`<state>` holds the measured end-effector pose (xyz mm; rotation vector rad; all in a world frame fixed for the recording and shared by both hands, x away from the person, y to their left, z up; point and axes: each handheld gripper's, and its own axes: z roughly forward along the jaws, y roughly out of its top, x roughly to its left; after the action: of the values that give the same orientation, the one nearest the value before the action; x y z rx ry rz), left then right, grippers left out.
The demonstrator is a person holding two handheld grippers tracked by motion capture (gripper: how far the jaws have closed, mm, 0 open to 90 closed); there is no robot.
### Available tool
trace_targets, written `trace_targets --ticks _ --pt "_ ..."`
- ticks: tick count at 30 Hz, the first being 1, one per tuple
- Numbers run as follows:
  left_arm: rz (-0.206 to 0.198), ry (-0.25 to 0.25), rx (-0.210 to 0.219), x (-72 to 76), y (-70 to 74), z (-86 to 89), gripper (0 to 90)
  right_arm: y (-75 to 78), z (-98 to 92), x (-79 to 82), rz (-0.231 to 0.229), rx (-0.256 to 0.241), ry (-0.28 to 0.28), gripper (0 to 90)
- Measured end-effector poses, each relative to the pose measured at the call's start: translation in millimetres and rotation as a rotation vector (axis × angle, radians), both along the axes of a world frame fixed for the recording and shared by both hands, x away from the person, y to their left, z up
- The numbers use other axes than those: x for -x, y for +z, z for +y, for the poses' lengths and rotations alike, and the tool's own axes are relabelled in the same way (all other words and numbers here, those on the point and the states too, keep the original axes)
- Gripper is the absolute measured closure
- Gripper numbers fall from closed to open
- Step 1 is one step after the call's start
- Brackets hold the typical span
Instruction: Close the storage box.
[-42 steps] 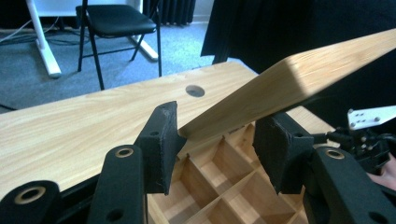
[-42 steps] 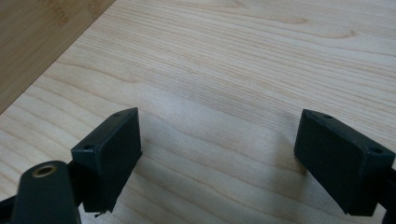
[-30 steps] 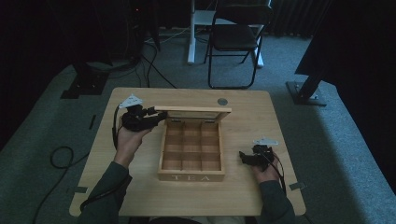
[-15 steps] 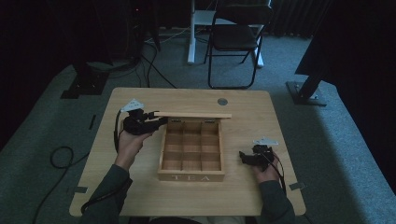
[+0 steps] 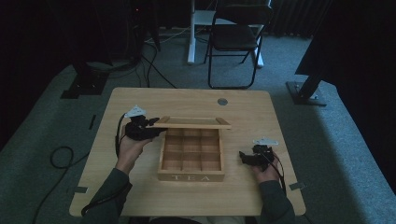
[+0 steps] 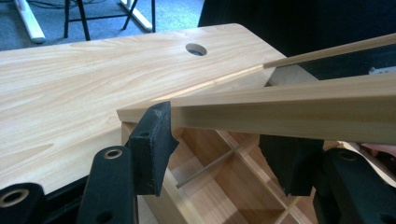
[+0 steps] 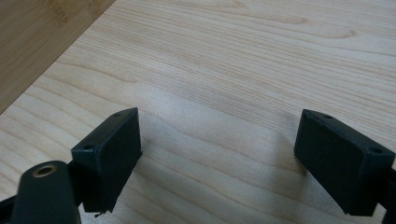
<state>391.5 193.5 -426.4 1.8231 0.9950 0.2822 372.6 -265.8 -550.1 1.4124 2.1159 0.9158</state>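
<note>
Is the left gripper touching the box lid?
Touching. The left gripper view shows the left gripper with one jaw pressed against the lid's corner edge.

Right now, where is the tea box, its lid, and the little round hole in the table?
tea box [image 5: 191, 177]: high view, front wall with the letters.
lid [image 5: 191, 122]: high view, its raised front edge.
round hole [image 6: 196, 48]: left gripper view, its middle.
</note>
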Motion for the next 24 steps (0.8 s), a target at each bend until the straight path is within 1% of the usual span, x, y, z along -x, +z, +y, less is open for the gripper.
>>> trace_targets --ticks 3,5,9,13,17,20,24 --pt "0.002 -0.007 -0.011 3.5 -2.7 0.2 44.6 0.1 0.0 0.1 0.002 0.0 0.0 14.3" --pt "0.003 -0.009 -0.029 6.2 -3.6 0.4 44.8 0.1 0.1 0.1 0.002 -0.001 -0.001 14.3" --pt "0.011 -0.007 -0.046 10.7 -3.7 1.4 47.1 0.1 0.1 0.1 0.001 -0.001 -0.001 14.3" --pt "0.007 -0.002 -0.069 15.3 -3.8 -0.5 51.0 0.0 0.0 0.1 0.001 0.0 0.0 14.3" --pt "0.001 -0.002 -0.077 18.9 -4.5 -1.6 55.4 0.0 0.0 0.0 0.0 0.0 0.0 14.3" --pt "-0.005 0.0 -0.101 22.4 -4.6 -1.7 59.3 0.0 0.0 0.0 0.001 0.0 0.0 14.3" --pt "0.008 -0.001 -0.101 26.2 -7.4 0.2 63.4 0.1 0.2 0.2 0.003 -0.002 -0.001 14.3"
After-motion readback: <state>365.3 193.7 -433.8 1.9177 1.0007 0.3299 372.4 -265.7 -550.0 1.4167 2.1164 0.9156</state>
